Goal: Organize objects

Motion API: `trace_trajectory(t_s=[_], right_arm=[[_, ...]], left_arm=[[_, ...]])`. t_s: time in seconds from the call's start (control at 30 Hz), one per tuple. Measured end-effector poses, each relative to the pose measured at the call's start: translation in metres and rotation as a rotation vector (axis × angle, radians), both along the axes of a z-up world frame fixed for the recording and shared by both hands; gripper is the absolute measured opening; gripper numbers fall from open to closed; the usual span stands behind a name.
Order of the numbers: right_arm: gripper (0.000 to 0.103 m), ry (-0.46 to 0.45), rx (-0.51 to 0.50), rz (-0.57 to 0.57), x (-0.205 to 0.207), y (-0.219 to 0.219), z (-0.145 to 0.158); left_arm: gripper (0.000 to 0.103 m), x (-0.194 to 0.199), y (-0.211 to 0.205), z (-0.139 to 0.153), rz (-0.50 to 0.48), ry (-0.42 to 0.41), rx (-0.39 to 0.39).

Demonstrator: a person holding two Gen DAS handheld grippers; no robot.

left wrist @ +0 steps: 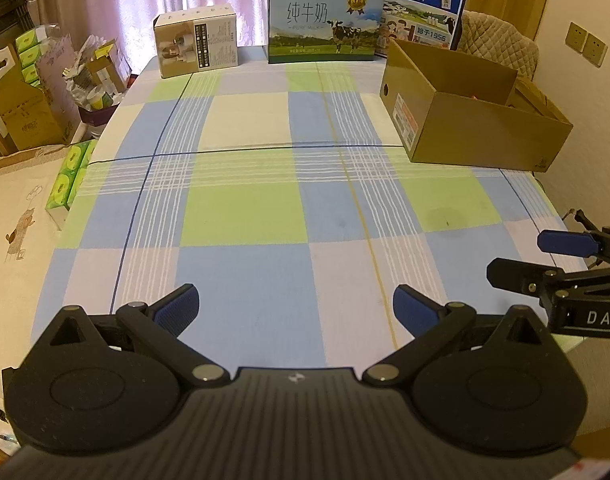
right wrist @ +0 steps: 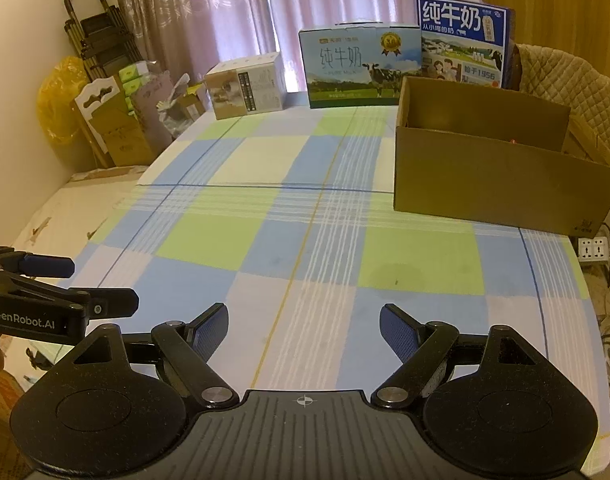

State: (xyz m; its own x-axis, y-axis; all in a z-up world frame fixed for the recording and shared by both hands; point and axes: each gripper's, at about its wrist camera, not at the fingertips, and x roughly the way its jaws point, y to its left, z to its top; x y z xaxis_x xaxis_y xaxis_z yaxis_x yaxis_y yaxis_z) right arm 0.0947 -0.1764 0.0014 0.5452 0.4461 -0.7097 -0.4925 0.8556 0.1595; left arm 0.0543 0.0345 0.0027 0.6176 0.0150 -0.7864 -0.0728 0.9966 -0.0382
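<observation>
My left gripper is open above the near edge of the checked tablecloth, nothing between its blue pads. My right gripper is open too, also empty, over the cloth's near part. Each gripper shows in the other's view: the right gripper at the right edge, the left gripper at the left edge. An open brown cardboard box stands at the far right of the table; a small reddish thing barely shows inside it.
Along the table's far edge stand a beige carton, a green-and-blue milk carton and a taller blue milk carton. Green tissue packs lie left of the table. A quilted chair is behind the box.
</observation>
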Motion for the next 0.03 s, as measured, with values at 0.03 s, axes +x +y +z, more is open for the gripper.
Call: trace_trajectory(t_s=[0.03], right_arm=[[0.08,0.001,0.0,0.003,0.0027,-0.0001,-0.0008]], left_arm=[[0.102,0.0035,-0.0009,0.0,0.002,0.002,0.001]])
